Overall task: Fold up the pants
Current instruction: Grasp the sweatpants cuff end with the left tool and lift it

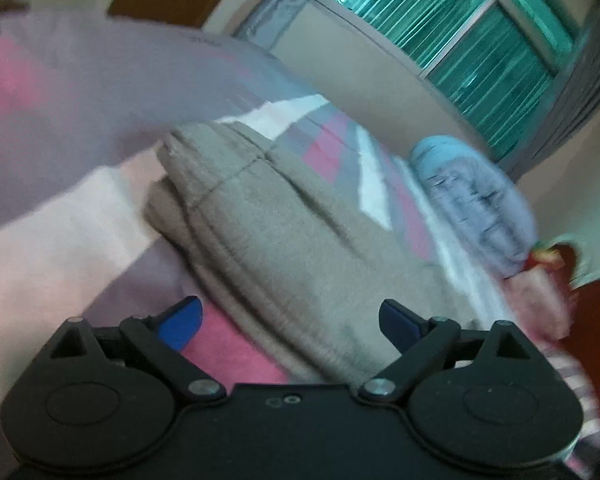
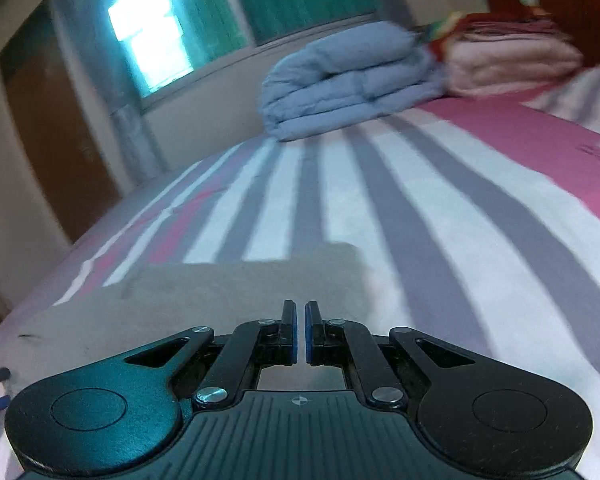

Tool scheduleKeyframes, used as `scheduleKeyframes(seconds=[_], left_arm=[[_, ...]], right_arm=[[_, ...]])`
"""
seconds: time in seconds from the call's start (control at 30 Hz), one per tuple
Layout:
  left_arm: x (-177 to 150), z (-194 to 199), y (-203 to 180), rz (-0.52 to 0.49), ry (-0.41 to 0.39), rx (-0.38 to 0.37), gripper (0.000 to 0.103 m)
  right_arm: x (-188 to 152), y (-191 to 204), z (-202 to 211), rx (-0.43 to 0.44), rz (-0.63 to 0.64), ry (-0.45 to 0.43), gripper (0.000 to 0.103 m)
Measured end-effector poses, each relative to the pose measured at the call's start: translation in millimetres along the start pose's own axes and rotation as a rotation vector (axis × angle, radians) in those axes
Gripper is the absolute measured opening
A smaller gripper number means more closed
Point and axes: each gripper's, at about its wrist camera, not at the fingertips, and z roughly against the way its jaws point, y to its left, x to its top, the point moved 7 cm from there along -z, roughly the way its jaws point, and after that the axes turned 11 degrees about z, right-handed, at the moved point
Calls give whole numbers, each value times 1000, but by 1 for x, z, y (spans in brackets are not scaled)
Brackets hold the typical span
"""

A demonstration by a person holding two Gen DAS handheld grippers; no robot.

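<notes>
— Right, where are the pants sitting for you?

— On my left wrist view the pants (image 1: 284,240) are a beige, fleecy bundle lying on the striped bedsheet (image 1: 332,148), running from between my fingers up toward the middle of the frame. I can see a stitched seam near the far end and a rounded, thick fold along the left edge. The picture is blurred, so I cannot make out finer detail.

— And your left gripper?

— My left gripper (image 1: 290,322) has its blue pads spread wide, one each side of the near end of the fabric, nothing pinched between them.

— The right one?

— On the right wrist view the right gripper (image 2: 300,330) has its pads drawn nearly together, only a thin slit between them. It sits low over the pants (image 2: 228,296), which show as a flat beige panel; I cannot tell whether any cloth is caught in that slit.

— What room is there around it?

— Beyond the far edge of the panel, the bedsheet (image 2: 400,208) runs open in grey, white and pink stripes. A folded blue quilt (image 2: 352,80) lies well apart at the back, with a pink stack of linens (image 2: 512,64) just beside it
</notes>
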Motion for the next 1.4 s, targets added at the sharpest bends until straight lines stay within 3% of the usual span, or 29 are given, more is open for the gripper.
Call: scheduleKeyframes(seconds=[0.13, 0.2, 0.4, 0.43, 0.47, 0.53, 0.57, 0.6, 0.67, 0.73, 0.83, 1.03, 1.17, 1.4], left_arm=[[13, -12, 20, 128, 18, -131, 89], [19, -17, 24, 174, 11, -177, 89], [36, -47, 24, 218, -30, -177, 90], [39, -49, 26, 236, -52, -180, 77], [44, -42, 34, 294, -101, -138, 18], [44, -24, 47, 387, -200, -180, 21], [38, -16, 43, 335, -245, -173, 21], [33, -15, 43, 312, -244, -148, 21], [27, -22, 55, 383, -191, -132, 23], [31, -25, 52, 387, -155, -124, 24], [35, -17, 35, 320, -157, -103, 24], [30, 5, -45, 0, -254, -27, 21], [17, 8, -118, -201, -279, -48, 21], [-51, -5, -235, -539, -245, -141, 20]], right_arm=[[-19, -29, 30, -70, -162, 29, 4], [-16, -41, 39, -100, -223, -7, 4], [-13, -35, 40, -132, -195, -20, 4], [-14, -32, 36, -130, -190, -16, 4], [-14, -29, 32, -138, -181, -3, 4], [-21, -25, 24, -142, -146, 17, 4], [-21, -21, 22, -140, -118, 26, 4], [-24, -19, 20, -139, -100, 31, 4], [-27, -18, 18, -121, -89, 37, 4], [-29, -21, 17, -111, -101, 41, 4], [-30, -30, 17, -124, -148, 41, 4], [-29, -42, 30, -128, -217, 17, 4], [-28, -49, 40, -137, -256, -7, 4], [-28, -72, 59, -146, -362, -47, 4]])
